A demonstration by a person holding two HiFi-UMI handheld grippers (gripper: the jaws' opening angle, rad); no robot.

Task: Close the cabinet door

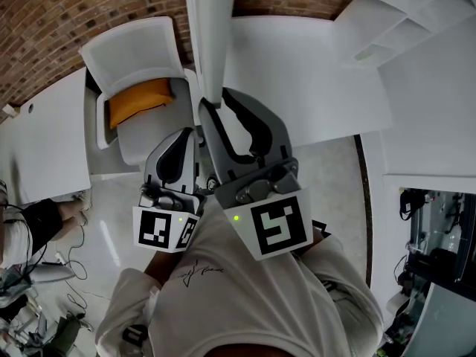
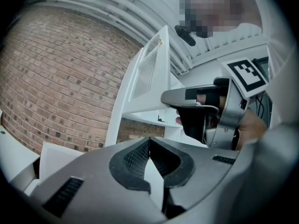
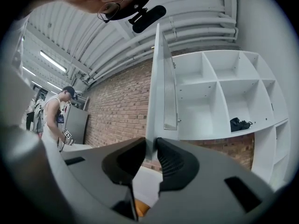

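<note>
The white cabinet door (image 1: 210, 28) stands swung out, seen edge-on from above in the head view. My right gripper (image 1: 216, 104) straddles its lower edge and is shut on it. In the right gripper view the door (image 3: 161, 92) rises straight up from between the jaws of the right gripper (image 3: 151, 143). My left gripper (image 1: 189, 132) hangs just left of the door, shut with nothing in it. The left gripper view shows the left gripper (image 2: 149, 140) with its tips touching, and beyond it the right gripper (image 2: 205, 111) at the door (image 2: 152, 73).
A white chair (image 1: 141, 47) with an orange cushion (image 1: 137, 97) stands below the door to the left. White open shelves (image 3: 224, 92) hold a black item (image 3: 239, 124). A brick wall (image 3: 117, 106) runs behind. A person (image 3: 53, 115) stands far left. White tabletops (image 1: 312, 73) surround me.
</note>
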